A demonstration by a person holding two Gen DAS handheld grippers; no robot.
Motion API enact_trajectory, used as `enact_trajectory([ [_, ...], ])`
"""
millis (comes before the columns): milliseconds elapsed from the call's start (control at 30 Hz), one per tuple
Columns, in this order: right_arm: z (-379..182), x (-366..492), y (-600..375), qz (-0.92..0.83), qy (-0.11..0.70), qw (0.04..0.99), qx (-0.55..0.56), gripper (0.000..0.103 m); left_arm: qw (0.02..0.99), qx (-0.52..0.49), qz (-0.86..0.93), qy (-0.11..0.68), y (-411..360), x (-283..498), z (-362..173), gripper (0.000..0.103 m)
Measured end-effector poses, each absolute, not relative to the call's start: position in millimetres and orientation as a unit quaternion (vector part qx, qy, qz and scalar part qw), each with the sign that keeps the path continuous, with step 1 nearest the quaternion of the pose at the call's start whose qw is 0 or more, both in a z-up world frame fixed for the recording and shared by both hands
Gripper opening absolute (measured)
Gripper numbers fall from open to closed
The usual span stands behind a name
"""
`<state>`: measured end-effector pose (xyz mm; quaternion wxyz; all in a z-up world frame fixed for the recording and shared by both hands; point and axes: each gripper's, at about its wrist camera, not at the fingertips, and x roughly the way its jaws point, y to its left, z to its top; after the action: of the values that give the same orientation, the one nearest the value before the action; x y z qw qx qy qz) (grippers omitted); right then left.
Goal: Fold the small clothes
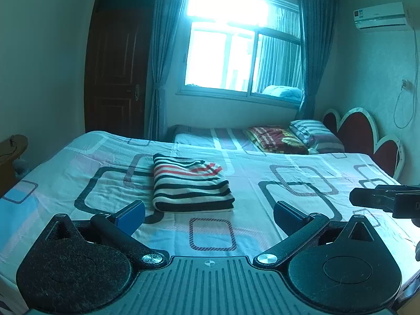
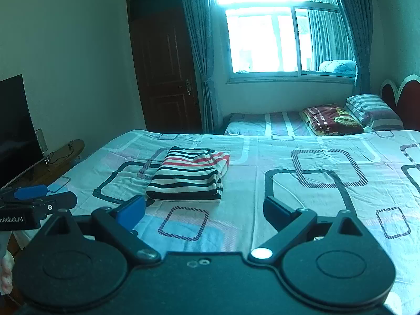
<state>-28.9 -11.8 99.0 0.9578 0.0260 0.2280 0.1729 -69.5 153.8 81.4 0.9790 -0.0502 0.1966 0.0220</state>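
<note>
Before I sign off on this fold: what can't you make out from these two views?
- Striped garment: underside and inner layers hidden by its own folds, both views.
- Window: outside washed out by glare.
- Right gripper: in the left wrist view, cut by the right edge.
- Print on the red blanket: too small to read.

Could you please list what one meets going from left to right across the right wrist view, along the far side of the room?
TV → door → window → pillow → headboard.
</note>
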Motion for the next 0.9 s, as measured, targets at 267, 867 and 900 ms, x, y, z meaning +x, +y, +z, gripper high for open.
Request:
enact_trajectory([
  [267, 101.1, -28.8, -12.3, 0.166, 0.226, 0.960, 0.022, 0.096, 0.980, -0.048, 0.015, 0.193, 153.5, -68.9, 83.3, 0.103],
  [867, 104.9, -24.5, -1.0, 0.164, 0.219, 0.962, 0.018, 0.097, 0.982, -0.034, 0.023, 0.187, 149.0, -71.5, 87.8, 0.103],
  [900, 104.4, -23.9, -1.0, 0.164, 0.220, 0.962, 0.019, 0.097, 0.981, -0.032, 0.023, 0.188, 148.6, -71.8, 86.9, 0.103],
])
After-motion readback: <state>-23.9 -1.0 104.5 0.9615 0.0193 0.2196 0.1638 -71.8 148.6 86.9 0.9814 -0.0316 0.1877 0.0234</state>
